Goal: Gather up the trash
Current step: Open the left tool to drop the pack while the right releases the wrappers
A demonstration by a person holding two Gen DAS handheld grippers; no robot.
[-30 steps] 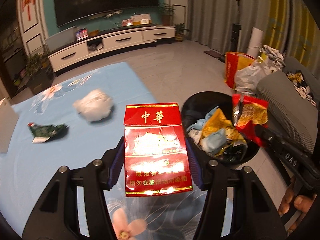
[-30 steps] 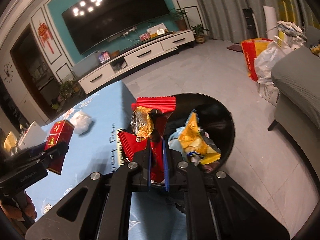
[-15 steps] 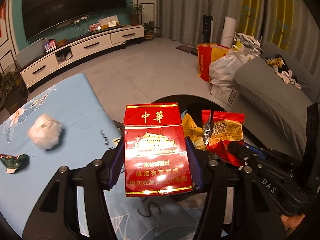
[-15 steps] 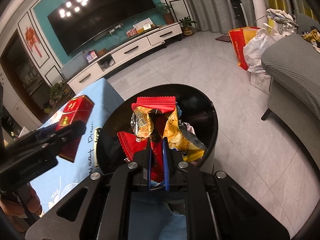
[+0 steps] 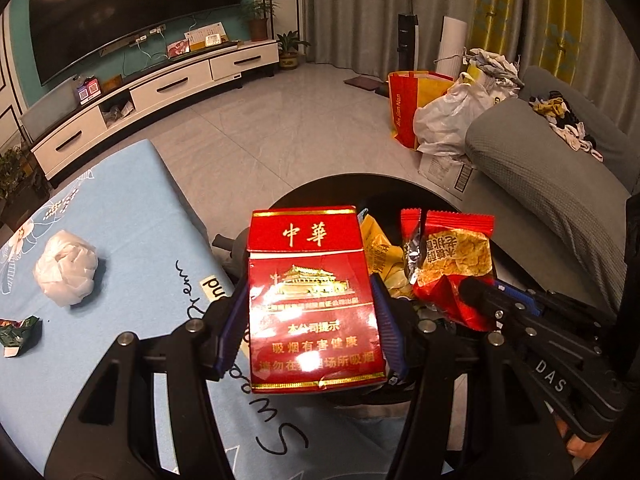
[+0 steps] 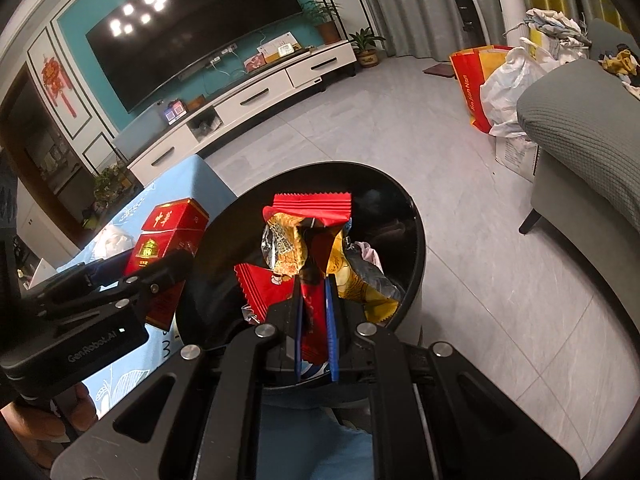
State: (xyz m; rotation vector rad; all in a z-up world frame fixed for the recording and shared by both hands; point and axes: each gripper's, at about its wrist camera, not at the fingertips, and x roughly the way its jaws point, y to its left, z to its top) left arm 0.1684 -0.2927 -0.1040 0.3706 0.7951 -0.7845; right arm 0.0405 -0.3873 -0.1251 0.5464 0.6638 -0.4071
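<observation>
Risk I see: the red cigarette pack (image 5: 314, 300) sits over the near rim of the black trash bin (image 6: 416, 240), right by the table's edge. If I let go here it could clip the rim and drop to the floor or back onto the blue tablecloth (image 5: 120, 200). The bin is already heaped, so the red snack wrapper (image 6: 308, 240) could ride up and slide off.

Left gripper (image 5: 308, 326): jaws about half apart, pads clamped on the pack's sides.
Right gripper (image 6: 314, 320): jaws nearly together, pinching the wrapper over the bin's mouth.

Crumpled white tissue (image 5: 66, 268) and a green wrapper (image 5: 18, 330) lie on the table.
</observation>
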